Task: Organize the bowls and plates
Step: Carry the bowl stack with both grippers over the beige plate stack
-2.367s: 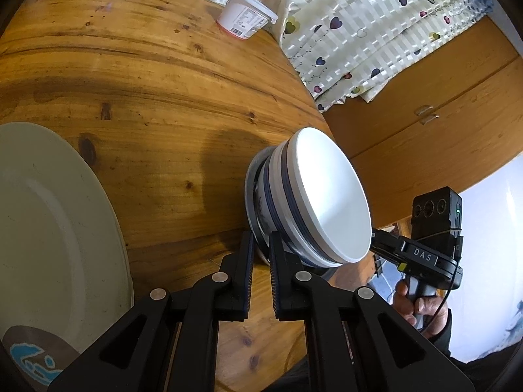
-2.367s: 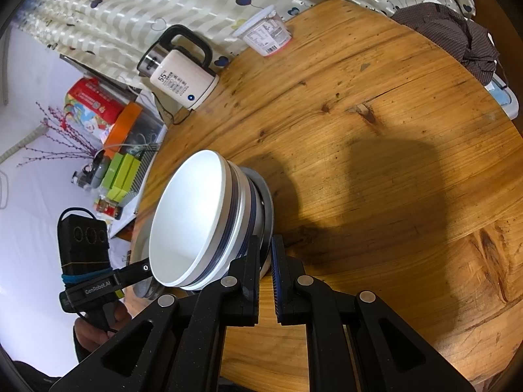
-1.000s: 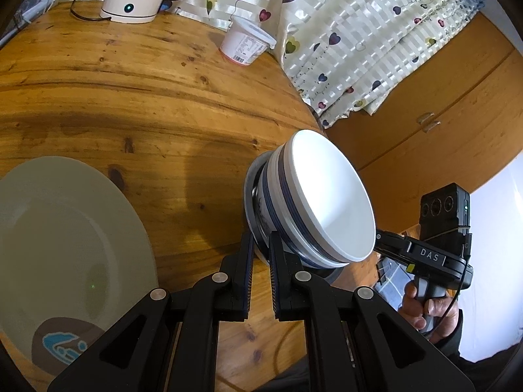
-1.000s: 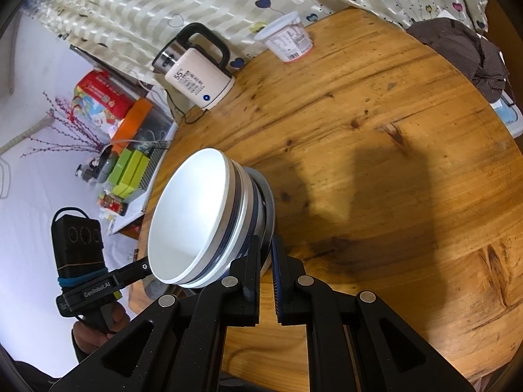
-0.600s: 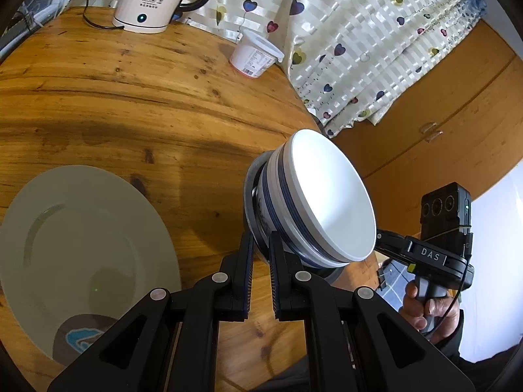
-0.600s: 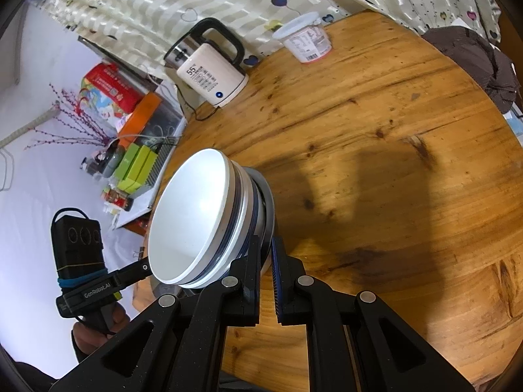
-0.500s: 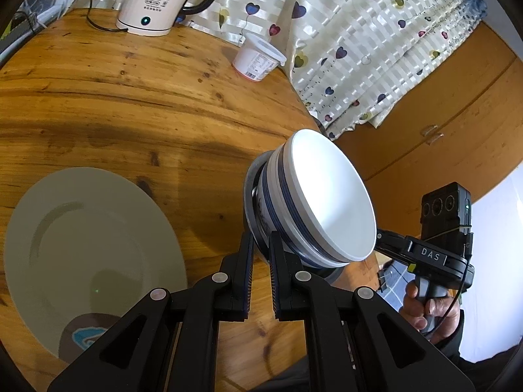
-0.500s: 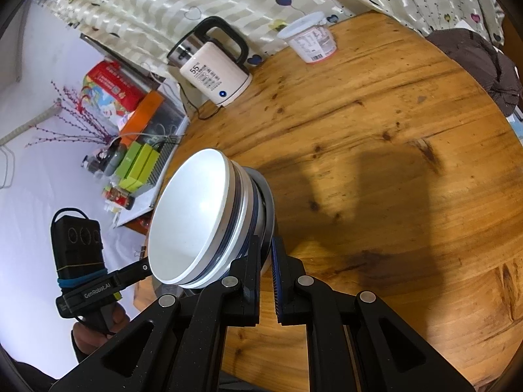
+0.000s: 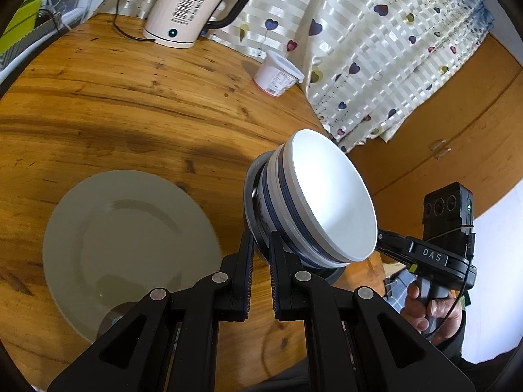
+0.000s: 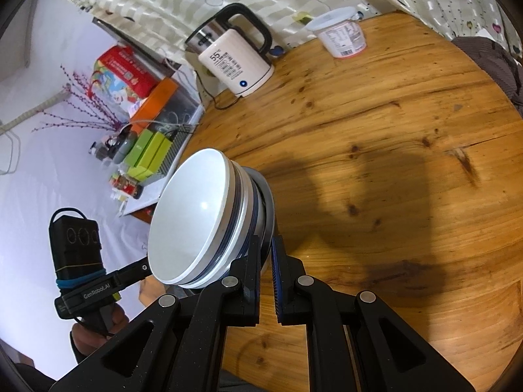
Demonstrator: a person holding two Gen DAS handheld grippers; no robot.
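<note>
Left to right in the left wrist view: a large pale plate (image 9: 127, 248) lies flat on the round wooden table (image 9: 137, 121), ahead and to the left of the left gripper (image 9: 260, 254). Directly at that gripper's tips is the stack of bowls (image 9: 313, 202): white bowls with blue bands, nested on a small grey plate (image 9: 250, 196). The left gripper is pinching the edge of the grey plate. Beyond the stack to the right, a hand (image 9: 431, 313) holds the right gripper's handle.

In the right wrist view the same stack (image 10: 202, 222) sits just left of the right gripper (image 10: 266, 261), whose fingers are likewise pressed together on the grey plate's (image 10: 269, 202) opposite edge. The stack appears to be held clear of the table, carried by both grippers. Bare table (image 10: 392, 170) extends ahead and to the right. An electric kettle (image 10: 235, 62) and a lidded plastic tub (image 10: 343, 36) stand well beyond, at the far edge.

Probable step: transfer of the stack toward the large plate.

Hazards:
- The stack is carried by a thin rim at two points only. Unequal motion of the two grippers could twist the plate out of one grip.
- The bowls are loose on the plate. Tilt or a sudden stop could slide them off.
- Lowering off-centre onto the large plate could chip either piece or leave the stack tilted.
</note>
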